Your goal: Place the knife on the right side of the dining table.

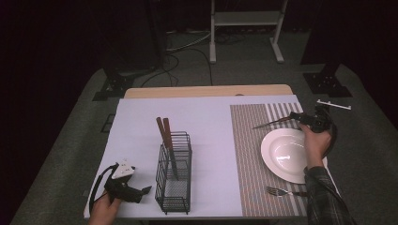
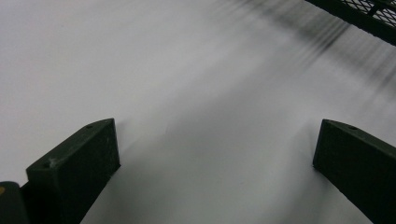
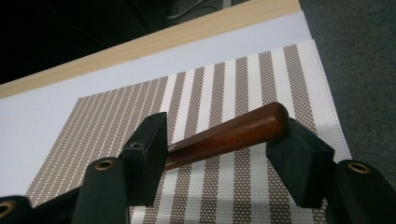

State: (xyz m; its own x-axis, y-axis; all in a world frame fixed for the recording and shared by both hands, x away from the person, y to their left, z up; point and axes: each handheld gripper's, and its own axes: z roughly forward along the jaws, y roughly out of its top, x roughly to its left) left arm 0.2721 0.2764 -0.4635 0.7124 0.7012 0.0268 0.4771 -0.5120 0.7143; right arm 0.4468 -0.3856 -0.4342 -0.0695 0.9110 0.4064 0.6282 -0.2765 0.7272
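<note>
The right claw (image 1: 300,117) is up at about 2 o'clock on the surface (image 1: 206,122). It is clamped on a knife (image 1: 274,123) with a brown wooden handle (image 3: 233,135). In the right gripper view the handle lies sideways between the two black jaws, and both jaws press on it. The knife's thin blade points toward 9 o'clock and sits just over the far edge of the striped mat (image 1: 248,154).

A white plate (image 1: 286,154) lies on the mat, just below the knife at 6 o'clock from it. The person's right hand (image 1: 315,140) reaches over the plate's right edge. A fork (image 1: 281,191) lies on the mat near the plate, at about 5 o'clock on the surface.

A black wire basket (image 1: 174,173) stands in the middle, well apart from the knife. Two more brown handles (image 1: 163,129) stick up out of it and lean toward 11 o'clock.

The left claw (image 1: 143,191) rests low at 7 o'clock, just beside the basket. Its jaws are wide apart with nothing between them. In the left gripper view, a corner of the basket (image 2: 369,16) shows at 1 o'clock.
</note>
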